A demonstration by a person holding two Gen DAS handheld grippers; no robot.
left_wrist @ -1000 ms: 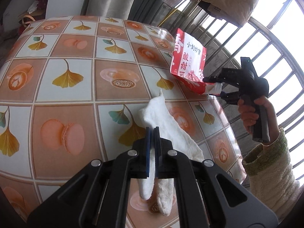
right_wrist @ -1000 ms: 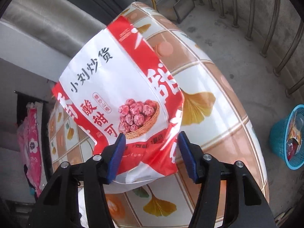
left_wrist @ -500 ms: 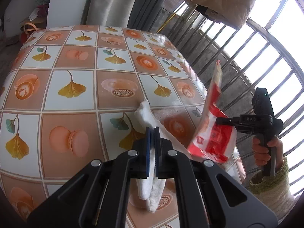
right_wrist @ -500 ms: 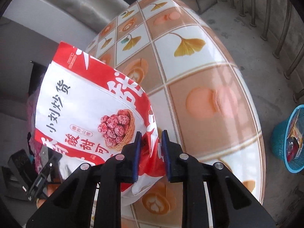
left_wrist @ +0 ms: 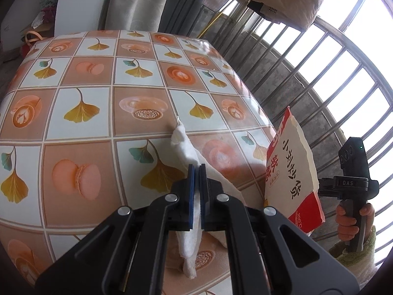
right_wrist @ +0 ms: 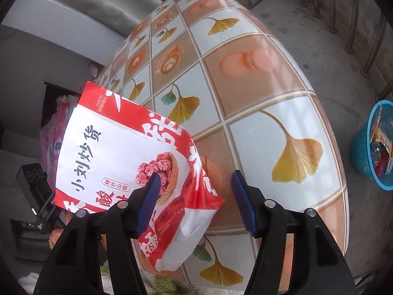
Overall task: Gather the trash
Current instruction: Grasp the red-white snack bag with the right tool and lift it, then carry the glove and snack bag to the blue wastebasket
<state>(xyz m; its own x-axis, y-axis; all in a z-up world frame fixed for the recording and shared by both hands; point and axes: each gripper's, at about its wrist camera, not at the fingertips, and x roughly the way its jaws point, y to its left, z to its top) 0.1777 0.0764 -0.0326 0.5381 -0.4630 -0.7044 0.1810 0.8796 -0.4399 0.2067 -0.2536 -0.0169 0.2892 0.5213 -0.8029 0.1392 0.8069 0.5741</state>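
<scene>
The left gripper (left_wrist: 196, 172) is seen clamped together on a white cloth (left_wrist: 183, 145) that trails across the patterned table (left_wrist: 81, 132). The right gripper (right_wrist: 196, 194) is seen with jaws apart; they have just been opening, and the red-and-white snack bag (right_wrist: 118, 152) stands between them, draped against the left pad with the right pad clear of it. The bag is seen at the table's near edge, partly over the tabletop, well apart from the blue basket (right_wrist: 361, 152) on the floor beyond the table's far side, which already holds wrappers. Risk noted: with no pad pressure the bag is judged unsupported, so a fall onto the table or the floor beside it is likely, not into the basket. Whether it is already sliding cannot be told. A re-grip on crumpled film may slip. The cloth may be dragged off the table if the left hand is lifted.
</scene>
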